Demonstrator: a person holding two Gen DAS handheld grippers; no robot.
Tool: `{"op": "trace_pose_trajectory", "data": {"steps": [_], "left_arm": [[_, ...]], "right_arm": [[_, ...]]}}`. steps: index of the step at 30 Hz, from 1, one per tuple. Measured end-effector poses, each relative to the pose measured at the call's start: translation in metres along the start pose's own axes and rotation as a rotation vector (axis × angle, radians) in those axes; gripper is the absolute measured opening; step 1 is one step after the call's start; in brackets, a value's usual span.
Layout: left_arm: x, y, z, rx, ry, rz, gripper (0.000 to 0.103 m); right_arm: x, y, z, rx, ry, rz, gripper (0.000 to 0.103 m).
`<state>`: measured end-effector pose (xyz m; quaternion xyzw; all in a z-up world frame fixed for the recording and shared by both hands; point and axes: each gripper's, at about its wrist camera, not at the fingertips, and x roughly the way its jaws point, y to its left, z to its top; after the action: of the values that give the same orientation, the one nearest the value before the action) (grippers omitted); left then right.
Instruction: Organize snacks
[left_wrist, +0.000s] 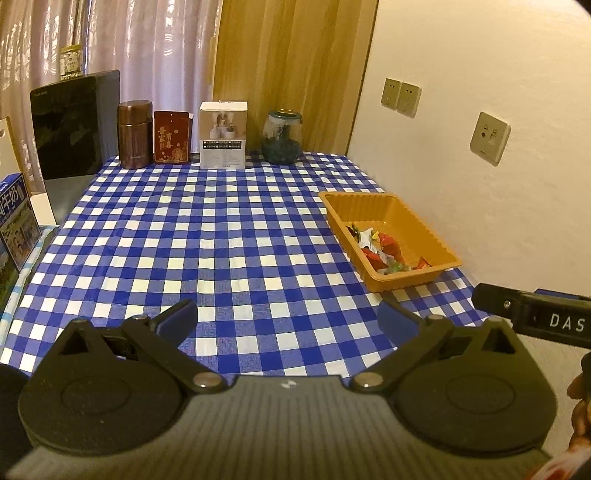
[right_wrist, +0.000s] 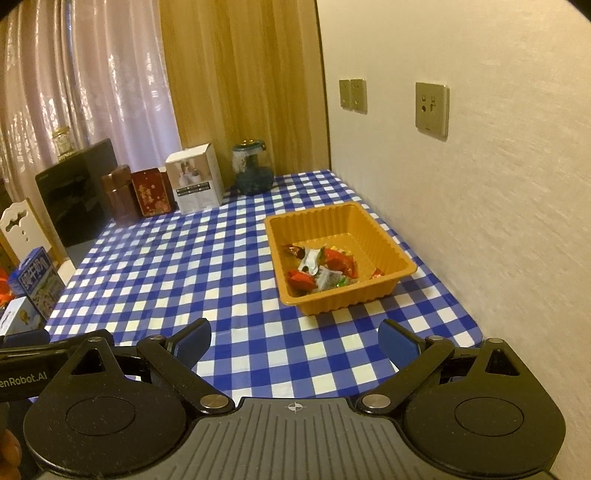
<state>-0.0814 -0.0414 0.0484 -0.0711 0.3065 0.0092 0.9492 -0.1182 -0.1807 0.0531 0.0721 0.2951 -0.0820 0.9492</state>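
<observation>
— So, starting at the left edge of the left wrist view, what stands there?

— A blue milk carton (left_wrist: 16, 221) at the far left, then a black appliance (left_wrist: 74, 122) in the upper left with a small jar (left_wrist: 71, 61) on top of it. Along the back of the checked tablecloth (left_wrist: 207, 236) come a brown canister (left_wrist: 134, 134), a red tin (left_wrist: 171, 137), a white product box (left_wrist: 222, 134) and a dark glass jar (left_wrist: 282, 136), side by side.

— And the snacks?

— They lie in the orange tray (left_wrist: 369, 206) at the right of the frame, heaped in its near end: the wrapped snacks (left_wrist: 376, 247) in red, white and green. The tray sits on the cloth near the wall.

— How does the left gripper (left_wrist: 288, 321) stand?

— Spread wide at the bottom of the frame, nothing between its blue pads (left_wrist: 181, 317), over bare cloth.

— The right gripper (right_wrist: 294, 341)?

— In its own view it is likewise parted and empty, low in the frame, with the tray (right_wrist: 369, 229) just beyond and right of centre and the snacks (right_wrist: 321, 267) inside it. Wall sockets (right_wrist: 431, 109) sit in the upper right.
</observation>
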Motion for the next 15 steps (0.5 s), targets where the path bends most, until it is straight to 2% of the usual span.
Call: {"op": "trace_pose_trajectory", "data": {"steps": [15], "left_arm": [[-0.0024,-0.0036,0.0023,0.018,-0.003,-0.011,0.103]], "right_arm": [[-0.004,-0.0041,0.0024,-0.003,-0.007,-0.003,0.096]]}}
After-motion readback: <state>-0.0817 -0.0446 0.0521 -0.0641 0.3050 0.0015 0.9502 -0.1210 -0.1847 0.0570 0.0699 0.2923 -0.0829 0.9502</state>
